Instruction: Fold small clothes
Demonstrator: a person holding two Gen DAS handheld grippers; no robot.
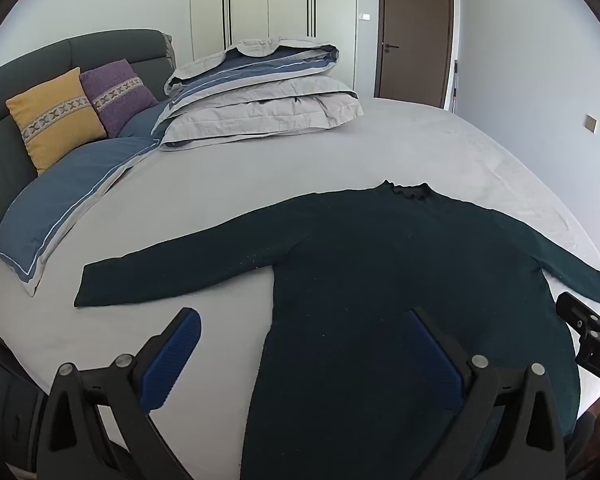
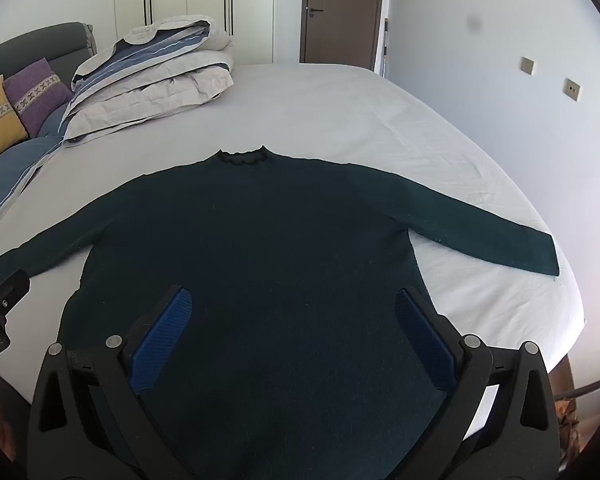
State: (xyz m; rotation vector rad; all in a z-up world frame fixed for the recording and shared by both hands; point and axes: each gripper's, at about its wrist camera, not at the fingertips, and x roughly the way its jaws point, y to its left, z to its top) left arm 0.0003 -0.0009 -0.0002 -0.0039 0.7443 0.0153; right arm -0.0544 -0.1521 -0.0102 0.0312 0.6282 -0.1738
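Two hand-held grippers hover over the near edge of a bed, both with jaws spread wide and holding nothing. The left gripper (image 1: 304, 356) straddles the left side seam of a dark green sweater (image 1: 400, 280), one blue pad over bare sheet, the other over knit. The right gripper (image 2: 296, 336) sits squarely above the lower body, both pads over fabric.

The sweater lies flat on the bed (image 2: 360, 120), hem toward the near edge and ruffled collar (image 2: 242, 156) pointing to the far edge, so its long axis runs straight away from both grippers. The sleeves stretch sideways: the left sleeve (image 1: 172, 268) toward the pillow side and nearer the left gripper, the right sleeve (image 2: 480, 224) ending close to the right edge and nearer the right gripper. No fold appears started; each sleeve likely falls to its own side's gripper.

Beyond, a folded duvet (image 1: 260, 96) rests near the headboard.
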